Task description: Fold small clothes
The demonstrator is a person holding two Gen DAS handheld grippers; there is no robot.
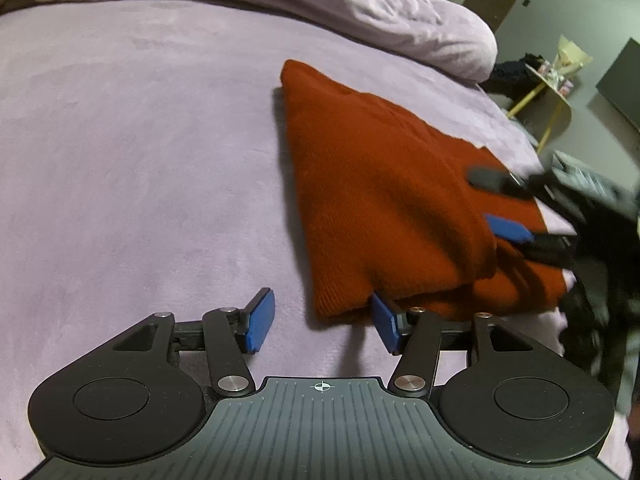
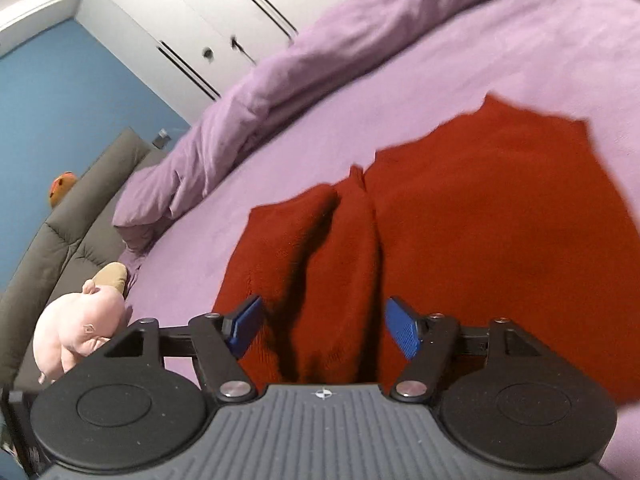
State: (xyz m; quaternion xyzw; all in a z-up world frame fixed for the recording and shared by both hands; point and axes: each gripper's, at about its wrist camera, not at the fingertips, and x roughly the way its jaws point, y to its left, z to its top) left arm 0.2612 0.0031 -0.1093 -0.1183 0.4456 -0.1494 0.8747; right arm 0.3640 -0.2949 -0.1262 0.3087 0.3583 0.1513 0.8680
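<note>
Red knit sweater lies part-folded near the bed's edge. Left gripper open, empty at its hem; right gripper open above a folded-in ridge, likely to flatten it.

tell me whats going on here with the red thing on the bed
A person is folding a red knit garment on a purple bedspread, using a handheld gripper in each hand. The garment lies partly folded. The left gripper is open at its near corner, gripping nothing. The right gripper is open too, hovering over a raised fold with nothing pinched.
</note>
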